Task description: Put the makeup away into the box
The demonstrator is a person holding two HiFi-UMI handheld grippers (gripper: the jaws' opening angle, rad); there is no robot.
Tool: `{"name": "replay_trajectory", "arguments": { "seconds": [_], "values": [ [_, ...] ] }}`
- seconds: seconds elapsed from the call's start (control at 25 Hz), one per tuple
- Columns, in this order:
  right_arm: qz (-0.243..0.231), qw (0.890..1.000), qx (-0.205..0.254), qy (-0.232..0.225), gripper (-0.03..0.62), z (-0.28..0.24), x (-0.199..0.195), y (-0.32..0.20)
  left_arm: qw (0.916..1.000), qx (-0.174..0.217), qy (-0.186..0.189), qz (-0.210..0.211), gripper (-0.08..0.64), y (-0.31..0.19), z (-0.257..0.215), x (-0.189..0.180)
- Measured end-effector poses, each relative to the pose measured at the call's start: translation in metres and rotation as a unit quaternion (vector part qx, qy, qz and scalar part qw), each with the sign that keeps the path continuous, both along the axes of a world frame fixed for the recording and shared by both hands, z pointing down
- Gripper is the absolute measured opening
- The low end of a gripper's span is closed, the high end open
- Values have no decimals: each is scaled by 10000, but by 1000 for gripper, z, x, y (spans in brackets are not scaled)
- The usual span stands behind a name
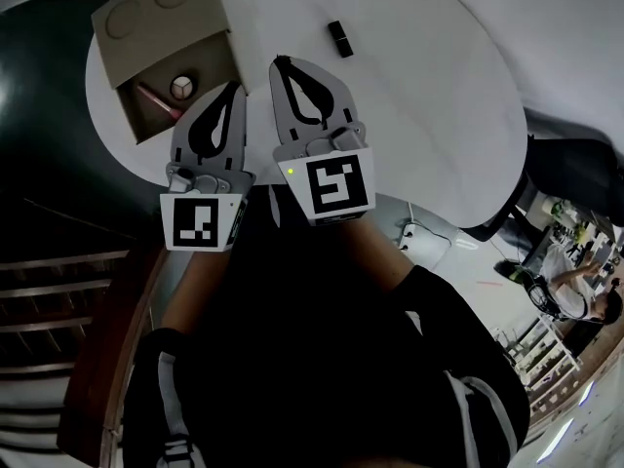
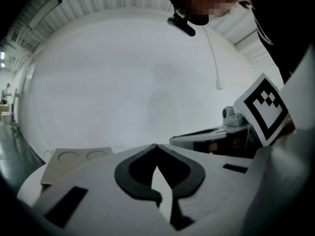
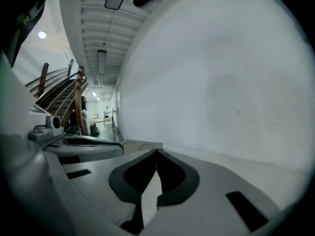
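Makeup is split across the white table (image 1: 439,115). The open box (image 1: 166,22) near its edge, flap tipped back so the mouth is clear, holds some of it. The left gripper (image 1: 232,88) and right gripper (image 1: 283,64) hover side by side just beside the box, jaws together on nothing, likely free for another fetch. Inside lie a pink stick (image 1: 156,98) and a round compact (image 1: 181,88). A small black tube (image 1: 340,38) lies well apart on the table.

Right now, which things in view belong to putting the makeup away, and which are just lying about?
Job: cardboard box; pink stick and round compact inside it; small black tube on the white table.
Not the job: staircase; person in the background.
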State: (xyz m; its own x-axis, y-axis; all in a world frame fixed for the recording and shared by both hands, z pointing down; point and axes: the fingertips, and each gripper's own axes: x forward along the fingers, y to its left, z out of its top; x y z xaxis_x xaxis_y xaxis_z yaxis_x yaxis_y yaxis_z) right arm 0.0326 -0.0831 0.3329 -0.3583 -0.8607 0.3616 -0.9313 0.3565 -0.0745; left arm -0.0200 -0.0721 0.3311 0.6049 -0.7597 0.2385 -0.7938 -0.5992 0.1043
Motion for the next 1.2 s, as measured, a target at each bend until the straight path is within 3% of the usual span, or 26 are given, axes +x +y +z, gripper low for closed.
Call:
{"name": "replay_trajectory", "arguments": {
  "seconds": [0.32, 0.72, 1.0, 1.2],
  "values": [
    [548, 9983, 162, 90, 23, -7, 68, 8, 9994, 170, -26, 312, 3, -5, -4, 46],
    [993, 9949, 164, 97, 23, -4, 129, 5, 9987, 107, -142, 484, 3, -21, 3, 91],
    [1092, 9940, 48, 38, 25, 12, 154, -10, 9986, -37, -258, 465, 3, -41, 19, 108],
    [982, 9950, -153, 64, 26, 40, 149, -26, 9984, -192, -318, 418, 3, -57, 41, 103]
  ]
}}
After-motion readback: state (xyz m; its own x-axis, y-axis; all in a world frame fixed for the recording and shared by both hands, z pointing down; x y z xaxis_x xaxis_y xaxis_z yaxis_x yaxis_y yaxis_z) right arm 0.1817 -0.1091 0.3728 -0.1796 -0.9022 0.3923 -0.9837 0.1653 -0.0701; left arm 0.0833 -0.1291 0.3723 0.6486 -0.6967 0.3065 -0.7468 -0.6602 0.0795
